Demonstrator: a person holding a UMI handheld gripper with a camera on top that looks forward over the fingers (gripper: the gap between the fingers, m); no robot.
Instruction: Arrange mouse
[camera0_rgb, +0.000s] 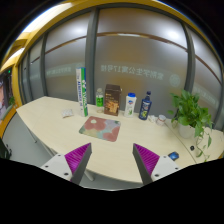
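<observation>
Tongs (110, 160) open, mousepad (101, 127) ahead, bottles (131, 103) beyond, potted plant (190, 112) nr table (45, 125) edge

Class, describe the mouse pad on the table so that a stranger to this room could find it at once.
Start at the pale curved table before the frosted glass wall. Near its middle, just in front of the row of bottles and cartons, lies the mouse pad, well beyond the open tongs. It is the only flat, rectangular thing there, reddish-brown with a printed picture, while its neighbours all stand upright.
</observation>
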